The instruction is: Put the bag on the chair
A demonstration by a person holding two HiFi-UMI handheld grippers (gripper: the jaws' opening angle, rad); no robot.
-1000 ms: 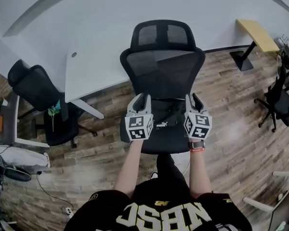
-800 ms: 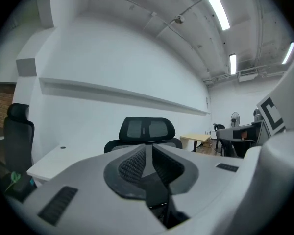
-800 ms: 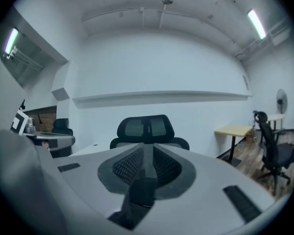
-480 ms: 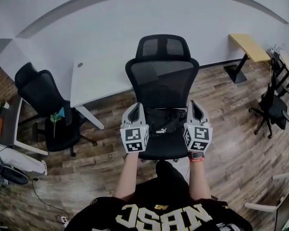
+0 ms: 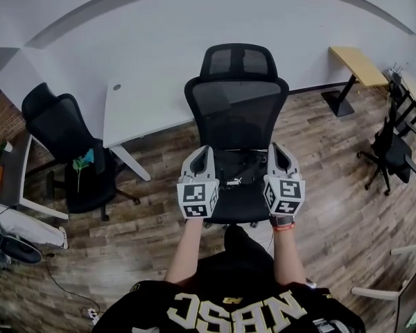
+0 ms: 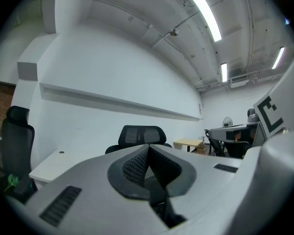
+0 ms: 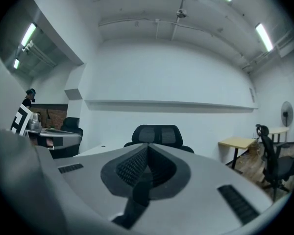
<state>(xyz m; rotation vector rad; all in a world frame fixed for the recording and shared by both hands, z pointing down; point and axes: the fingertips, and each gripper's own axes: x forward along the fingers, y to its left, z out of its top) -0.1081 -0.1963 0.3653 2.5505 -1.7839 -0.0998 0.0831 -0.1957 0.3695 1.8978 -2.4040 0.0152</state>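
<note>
Wood-plank office floor (image 5: 319,158) underfoot, the left gripper (image 5: 202,151) and right gripper (image 5: 281,148) have drawn back and up, jaws pressed together on nothing — the black fabric bag (image 5: 237,173) now lies released on the black mesh office chair (image 5: 236,113), before a white desk (image 5: 135,109). Placement looks complete.

A black mesh office chair (image 5: 237,113) stands beside a white desk (image 5: 144,109), with a black bag (image 5: 239,166) lying on its seat. The left gripper (image 5: 204,151) and right gripper (image 5: 278,149) hover over the seat's front — one either side of the bag, jaws together. Another black chair (image 5: 59,127) stands further left.
</note>
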